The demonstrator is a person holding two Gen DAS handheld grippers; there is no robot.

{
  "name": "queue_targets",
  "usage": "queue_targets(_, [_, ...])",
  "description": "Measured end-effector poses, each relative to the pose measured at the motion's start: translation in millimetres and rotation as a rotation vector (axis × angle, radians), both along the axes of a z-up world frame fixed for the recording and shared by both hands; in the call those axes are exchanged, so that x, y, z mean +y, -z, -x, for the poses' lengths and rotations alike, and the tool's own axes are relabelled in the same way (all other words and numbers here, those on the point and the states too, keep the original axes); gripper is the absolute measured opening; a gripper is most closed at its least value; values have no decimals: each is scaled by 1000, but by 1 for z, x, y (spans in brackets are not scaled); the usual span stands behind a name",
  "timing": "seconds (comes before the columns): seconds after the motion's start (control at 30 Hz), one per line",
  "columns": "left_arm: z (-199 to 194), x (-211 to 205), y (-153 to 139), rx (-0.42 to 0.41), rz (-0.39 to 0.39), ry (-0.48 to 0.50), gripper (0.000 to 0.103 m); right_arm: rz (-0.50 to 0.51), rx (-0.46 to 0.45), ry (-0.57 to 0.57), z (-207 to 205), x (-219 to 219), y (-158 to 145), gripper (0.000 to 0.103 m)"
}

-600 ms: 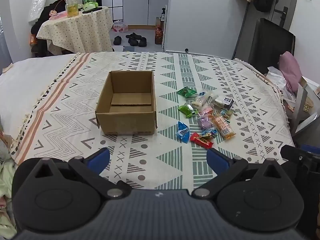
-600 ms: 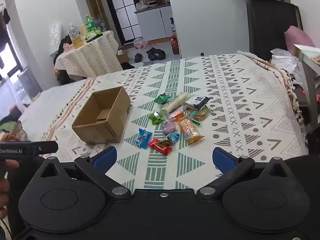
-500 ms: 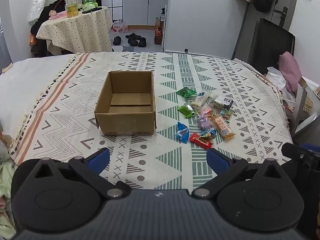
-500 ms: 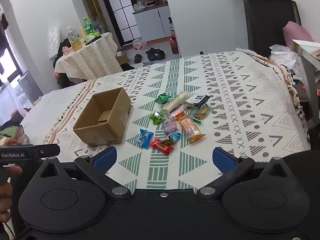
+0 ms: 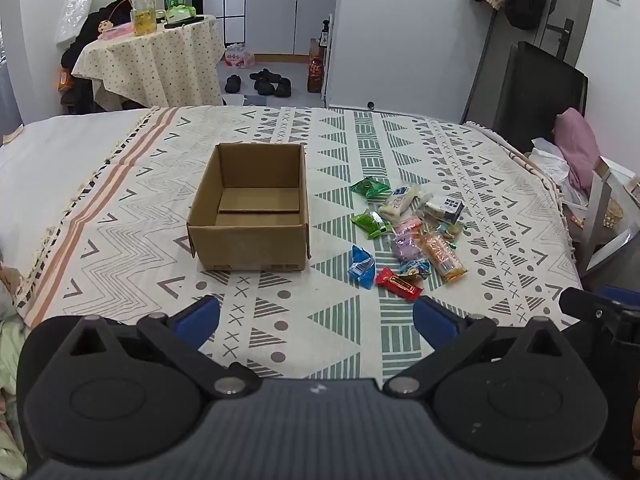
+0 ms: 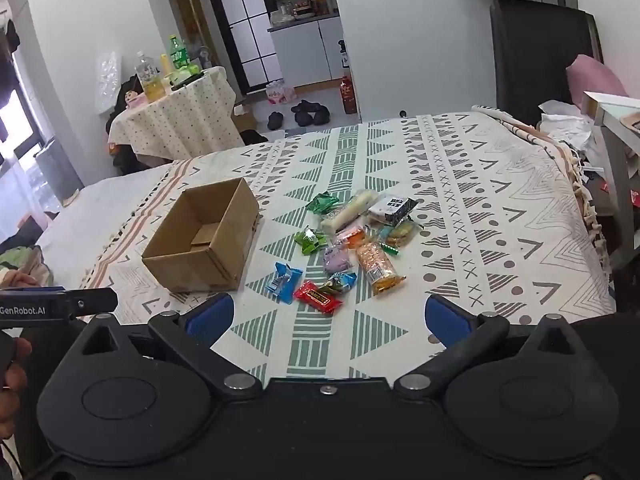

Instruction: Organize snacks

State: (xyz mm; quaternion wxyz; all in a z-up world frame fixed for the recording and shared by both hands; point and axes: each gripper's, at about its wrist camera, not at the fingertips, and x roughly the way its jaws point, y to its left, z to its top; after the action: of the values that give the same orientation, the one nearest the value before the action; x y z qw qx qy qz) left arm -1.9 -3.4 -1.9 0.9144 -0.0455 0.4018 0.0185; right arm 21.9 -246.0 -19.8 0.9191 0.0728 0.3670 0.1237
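Progress: nothing sorted yet, box (image 5: pixel 248 216) bare inside at frame centre | snacks (image 5: pixel 404 232) loose in a cluster just right of it | left gripper (image 5: pixel 316 316) and right gripper (image 6: pixel 328 314) both wide apart, holding nothing | textures: stiff corrugated cardboard, crinkly glossy wrappers, soft woven bedspread (image 5: pixel 400 140).

the cardboard box (image 5: pixel 250 216) is plain brown. the bedspread (image 5: pixel 400 340) is cream, patterned with green and grey triangles, zigzags, crosses and dots, with peach stripes at one side. the snack wrappers are coloured red (image 5: pixel 398 283), blue (image 5: pixel 361 266), green (image 5: pixel 370 223), orange (image 5: pixel 443 255) and lilac (image 5: pixel 406 245). blue pads are seen on black gripper fingers (image 5: pixel 200 320).
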Motion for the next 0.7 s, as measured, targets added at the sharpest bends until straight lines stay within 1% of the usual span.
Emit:
queue_targets(0.27, [2, -1, -1, -4, 4, 14, 102, 2, -2, -2, 2, 0, -2, 103])
queue_targets(0.47, [3, -4, -3, -8, -8, 28, 102, -19, 8, -8, 3, -2, -3, 103])
queue_targets(0.7, [3, -2, -3, -8, -11, 23, 102, -17, 4, -12, 4, -2, -5, 103])
